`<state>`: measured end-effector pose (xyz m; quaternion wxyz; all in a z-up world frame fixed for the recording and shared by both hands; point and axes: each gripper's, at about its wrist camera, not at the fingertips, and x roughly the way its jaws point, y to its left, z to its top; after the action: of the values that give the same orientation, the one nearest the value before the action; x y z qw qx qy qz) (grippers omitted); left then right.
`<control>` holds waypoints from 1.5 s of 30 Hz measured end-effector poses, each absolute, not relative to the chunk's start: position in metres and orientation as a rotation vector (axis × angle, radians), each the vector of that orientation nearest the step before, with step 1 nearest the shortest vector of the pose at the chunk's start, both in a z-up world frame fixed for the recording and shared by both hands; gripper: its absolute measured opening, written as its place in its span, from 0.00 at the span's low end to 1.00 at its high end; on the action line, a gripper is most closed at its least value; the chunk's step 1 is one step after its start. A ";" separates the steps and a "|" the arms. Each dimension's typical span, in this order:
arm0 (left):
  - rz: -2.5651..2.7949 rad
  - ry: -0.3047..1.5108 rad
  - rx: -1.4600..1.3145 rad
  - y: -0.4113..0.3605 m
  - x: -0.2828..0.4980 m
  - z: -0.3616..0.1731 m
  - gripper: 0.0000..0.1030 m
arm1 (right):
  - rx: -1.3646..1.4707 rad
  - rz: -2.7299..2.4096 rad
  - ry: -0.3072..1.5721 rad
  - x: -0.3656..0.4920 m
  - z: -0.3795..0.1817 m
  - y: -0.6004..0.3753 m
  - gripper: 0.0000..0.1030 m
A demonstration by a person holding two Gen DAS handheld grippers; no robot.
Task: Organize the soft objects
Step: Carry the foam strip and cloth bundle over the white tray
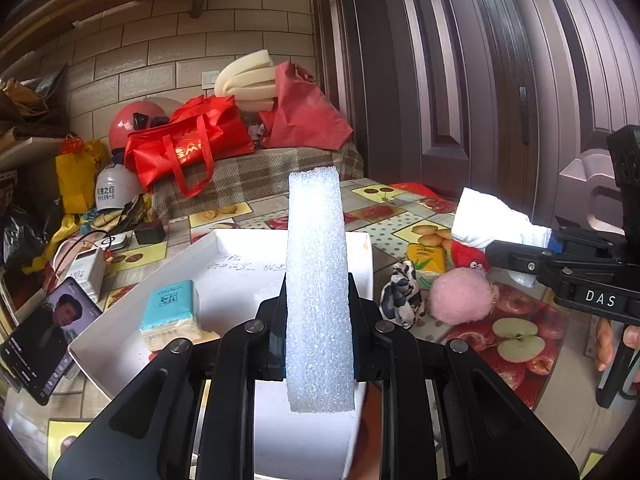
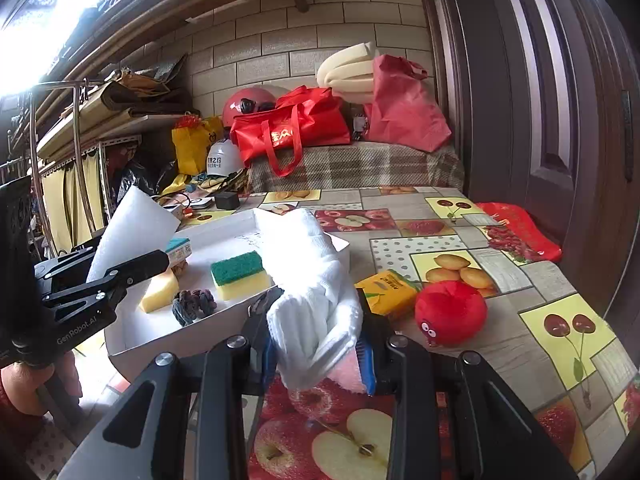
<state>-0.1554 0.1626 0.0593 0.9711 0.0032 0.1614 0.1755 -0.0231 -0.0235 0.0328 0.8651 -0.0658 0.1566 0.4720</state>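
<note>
My left gripper [image 1: 318, 332] is shut on a long white foam strip [image 1: 318, 280] and holds it upright over the white tray [image 1: 120, 316]. The right wrist view shows that gripper [image 2: 132, 268] with the foam strip [image 2: 132, 228] at the tray's left. My right gripper [image 2: 320, 344] is shut on a white cloth [image 2: 312, 292], held above the table by the tray's near right corner; it also shows in the left wrist view [image 1: 516, 254] with the cloth [image 1: 488, 220]. In the tray [image 2: 160, 340] lie a green-and-yellow sponge [image 2: 240, 274], a yellow sponge [image 2: 160, 292], a dark scrunchie [image 2: 194, 306] and a teal tissue pack [image 1: 172, 312].
On the fruit-print table right of the tray are a red plush toy [image 2: 450, 312], a yellow tissue pack [image 2: 386, 292], a pink pom-pom [image 1: 460, 296] and a patterned scrunchie [image 1: 400, 296]. A phone [image 1: 44, 344] leans at the left. Red bags [image 2: 292, 128] and a door [image 2: 540, 100] stand behind.
</note>
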 end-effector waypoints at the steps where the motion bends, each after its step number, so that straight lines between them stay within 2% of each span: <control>1: 0.365 0.326 0.005 0.167 -0.156 0.059 0.19 | -0.140 0.993 0.335 -0.023 0.032 -0.021 0.31; 10: 0.469 0.309 -0.075 0.212 -0.168 0.057 0.19 | -0.169 1.005 0.326 -0.032 0.029 -0.001 0.31; 18: 0.470 0.332 -0.085 0.219 -0.165 0.055 0.19 | -0.237 1.040 0.322 -0.043 0.028 0.030 0.31; 31: 0.533 0.336 -0.120 0.254 -0.162 0.054 0.19 | -0.325 1.069 0.467 -0.034 0.016 0.096 0.31; 45: 0.555 0.371 -0.149 0.270 -0.152 0.051 0.19 | -0.316 1.040 0.512 -0.017 0.017 0.154 0.31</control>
<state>-0.1523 0.2695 0.0512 0.9420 -0.0732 0.1820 0.2723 -0.0168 0.1539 0.0170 0.8249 -0.1486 0.2408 0.4893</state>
